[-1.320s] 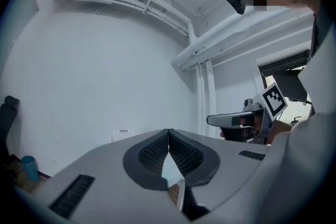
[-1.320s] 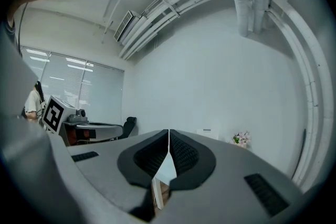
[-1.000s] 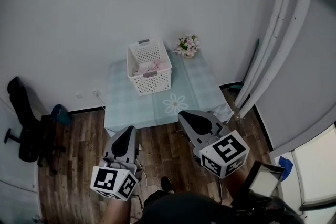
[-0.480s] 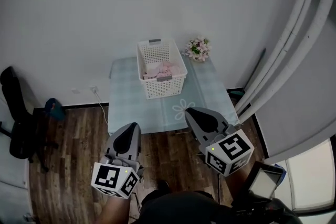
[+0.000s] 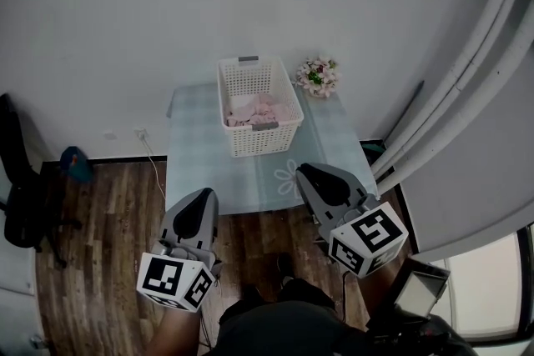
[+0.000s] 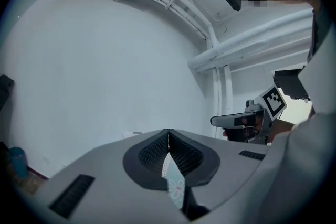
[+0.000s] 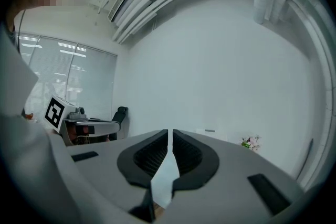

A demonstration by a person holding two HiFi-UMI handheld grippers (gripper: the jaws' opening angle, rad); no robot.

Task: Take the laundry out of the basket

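A white slatted laundry basket (image 5: 257,108) stands on a small table (image 5: 200,167) against the wall, seen in the head view. Pink and white laundry (image 5: 251,109) lies inside it. My left gripper (image 5: 200,202) hangs over the wood floor in front of the table's near left corner, jaws shut and empty. My right gripper (image 5: 314,176) hovers at the table's near right edge, also shut with nothing in it. Both are well short of the basket. In the left gripper view my left gripper (image 6: 168,132) points at the wall; in the right gripper view my right gripper (image 7: 169,133) does the same.
A bunch of flowers (image 5: 317,76) stands at the table's back right corner. A black office chair (image 5: 21,196) and a blue object (image 5: 73,163) are on the floor to the left. White curtains (image 5: 467,79) hang at the right. A cable (image 5: 153,167) runs down by the table's left side.
The view has shifted: table and basket now sit more to the right and lower in the frame, the chair nearer the left edge. Both grippers stay shut and low.
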